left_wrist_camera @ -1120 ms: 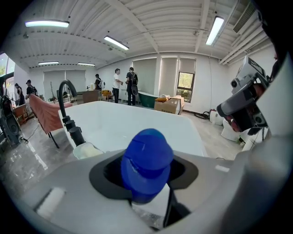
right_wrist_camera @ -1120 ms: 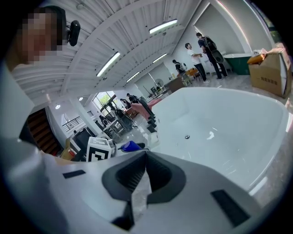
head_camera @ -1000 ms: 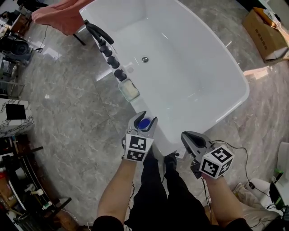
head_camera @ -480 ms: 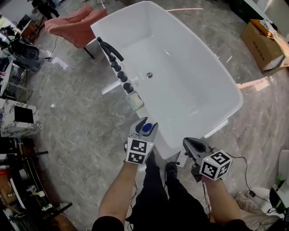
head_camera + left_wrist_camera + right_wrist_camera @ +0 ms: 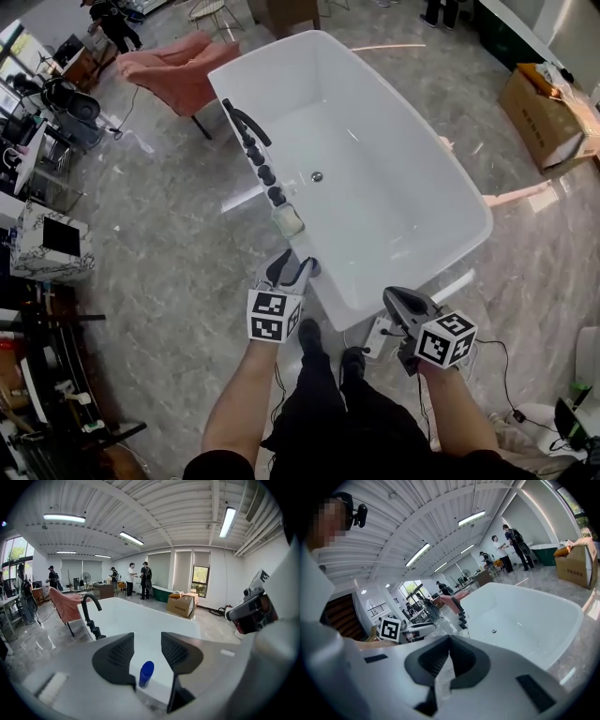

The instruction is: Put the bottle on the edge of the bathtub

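- Head view: the left gripper (image 5: 289, 268) hung over the near corner of the bathtub (image 5: 394, 206), at its rim. The right gripper (image 5: 401, 302) was off that corner on the other side, above the floor and clear of the bathtub.
- Left gripper view: the jaws were spread wide, pinching nothing. The bottle (image 5: 146, 673) stood upright on the bathtub's near rim, blue cap up, its long axis vertical. It lay straight ahead in the line of the gap and low, touching neither jaw as far as I could tell. It looked already placed, so the left gripper, much the nearer, would need only a straight pull back.
- Right gripper view: the jaws were pressed together, empty, pointing across the bathtub.
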`<state>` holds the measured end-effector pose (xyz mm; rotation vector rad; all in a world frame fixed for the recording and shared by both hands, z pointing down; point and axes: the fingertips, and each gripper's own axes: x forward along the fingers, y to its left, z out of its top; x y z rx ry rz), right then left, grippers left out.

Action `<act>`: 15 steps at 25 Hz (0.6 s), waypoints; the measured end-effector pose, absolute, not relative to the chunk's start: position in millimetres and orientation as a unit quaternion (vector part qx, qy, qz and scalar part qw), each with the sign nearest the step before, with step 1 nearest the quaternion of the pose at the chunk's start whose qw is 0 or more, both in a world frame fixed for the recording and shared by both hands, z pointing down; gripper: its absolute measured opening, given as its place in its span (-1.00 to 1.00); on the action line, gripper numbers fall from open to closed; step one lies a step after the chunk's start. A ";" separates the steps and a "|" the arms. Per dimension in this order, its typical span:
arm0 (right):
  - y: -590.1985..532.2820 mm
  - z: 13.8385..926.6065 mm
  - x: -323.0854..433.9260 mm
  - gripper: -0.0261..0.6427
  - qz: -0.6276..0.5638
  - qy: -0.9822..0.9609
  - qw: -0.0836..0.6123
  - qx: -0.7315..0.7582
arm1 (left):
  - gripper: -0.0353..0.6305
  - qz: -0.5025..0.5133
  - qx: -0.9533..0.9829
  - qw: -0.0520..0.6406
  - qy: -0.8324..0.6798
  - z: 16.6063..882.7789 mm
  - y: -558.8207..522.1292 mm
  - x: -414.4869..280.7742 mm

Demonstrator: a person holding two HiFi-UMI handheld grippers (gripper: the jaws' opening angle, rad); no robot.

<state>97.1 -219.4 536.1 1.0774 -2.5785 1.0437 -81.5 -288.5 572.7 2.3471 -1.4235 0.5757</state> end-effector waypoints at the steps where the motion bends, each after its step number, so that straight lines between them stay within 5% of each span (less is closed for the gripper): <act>1: -219.1 531.1 97.2 -0.89 0.346 -0.863 0.078 0.359 | -0.33 0.199 0.823 0.174 -0.503 567.3 -285.1 -83.3; 15: -202.9 479.0 96.2 -0.89 0.311 -0.886 0.067 0.337 | -0.33 0.153 0.809 0.177 -0.539 479.4 -235.3 -98.6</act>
